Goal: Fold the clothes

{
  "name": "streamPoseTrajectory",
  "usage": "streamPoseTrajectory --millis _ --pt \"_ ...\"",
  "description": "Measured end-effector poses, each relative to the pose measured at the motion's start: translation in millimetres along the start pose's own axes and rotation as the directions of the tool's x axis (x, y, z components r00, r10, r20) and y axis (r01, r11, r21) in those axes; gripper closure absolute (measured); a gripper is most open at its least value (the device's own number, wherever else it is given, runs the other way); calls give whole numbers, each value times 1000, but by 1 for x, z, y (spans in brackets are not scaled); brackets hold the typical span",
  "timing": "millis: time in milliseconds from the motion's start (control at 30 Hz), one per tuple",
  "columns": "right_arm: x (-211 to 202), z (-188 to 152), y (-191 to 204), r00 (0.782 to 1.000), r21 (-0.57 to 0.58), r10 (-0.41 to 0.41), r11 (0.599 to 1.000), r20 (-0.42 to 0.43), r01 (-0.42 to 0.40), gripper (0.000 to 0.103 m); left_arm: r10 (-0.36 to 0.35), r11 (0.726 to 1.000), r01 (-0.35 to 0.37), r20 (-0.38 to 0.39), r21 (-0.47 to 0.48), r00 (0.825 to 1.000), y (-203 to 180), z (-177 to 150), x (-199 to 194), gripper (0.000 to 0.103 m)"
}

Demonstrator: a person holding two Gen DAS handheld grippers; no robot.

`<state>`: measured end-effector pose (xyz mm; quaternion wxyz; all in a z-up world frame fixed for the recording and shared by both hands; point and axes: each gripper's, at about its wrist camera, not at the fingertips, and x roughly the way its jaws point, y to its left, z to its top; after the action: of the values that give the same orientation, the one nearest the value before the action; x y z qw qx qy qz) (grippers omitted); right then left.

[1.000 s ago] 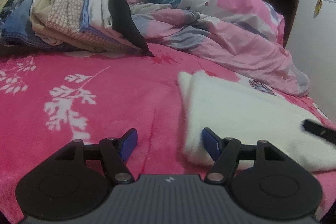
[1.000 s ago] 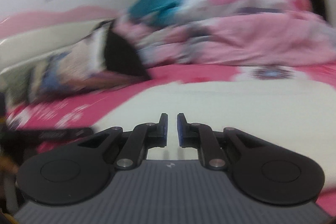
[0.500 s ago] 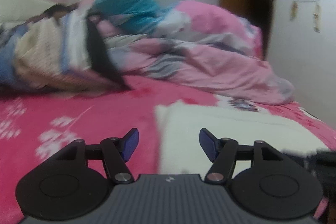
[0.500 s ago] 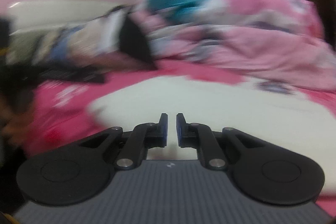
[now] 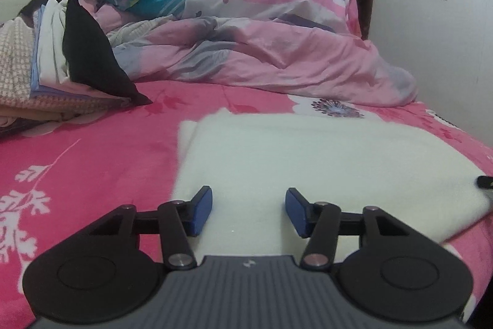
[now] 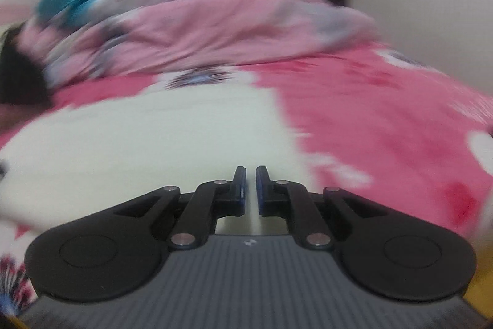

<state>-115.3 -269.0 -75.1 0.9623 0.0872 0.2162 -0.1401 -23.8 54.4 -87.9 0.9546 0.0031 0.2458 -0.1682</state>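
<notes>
Left claw (image 5: 249, 211), moved over flat cream fleece garment (image 5: 308, 156), spread wide; right claw (image 6: 251, 190) nearly closed, empty (blurred, swung rightward) — edge grab likely.

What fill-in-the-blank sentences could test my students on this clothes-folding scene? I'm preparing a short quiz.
1. The left gripper has its blue-padded fingers ____ above the folded cream-white fleece garment.
2. The garment lies on a ____ floral blanket.
3. The black cloth leans against a ____ of folded clothes.
4. The right gripper fingers are nearly ____.

Missing words: open; pink; stack; closed
</notes>
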Motion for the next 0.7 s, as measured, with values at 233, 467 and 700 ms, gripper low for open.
streamPoseTrajectory --millis 233,467,700 --pt "1 7 -21 998 43 -53 998 24 52 95 22 1000 -22 -1 22 1000 -4 1 1 49" --pt "32 18 2 996 56 94 994 -2 -94 96 23 999 -23 -5 24 1000 -4 3 1 49" --pt "32 20 -60 994 191 -106 976 -16 107 96 30 999 -30 2 24 1000 -6 1 2 48"
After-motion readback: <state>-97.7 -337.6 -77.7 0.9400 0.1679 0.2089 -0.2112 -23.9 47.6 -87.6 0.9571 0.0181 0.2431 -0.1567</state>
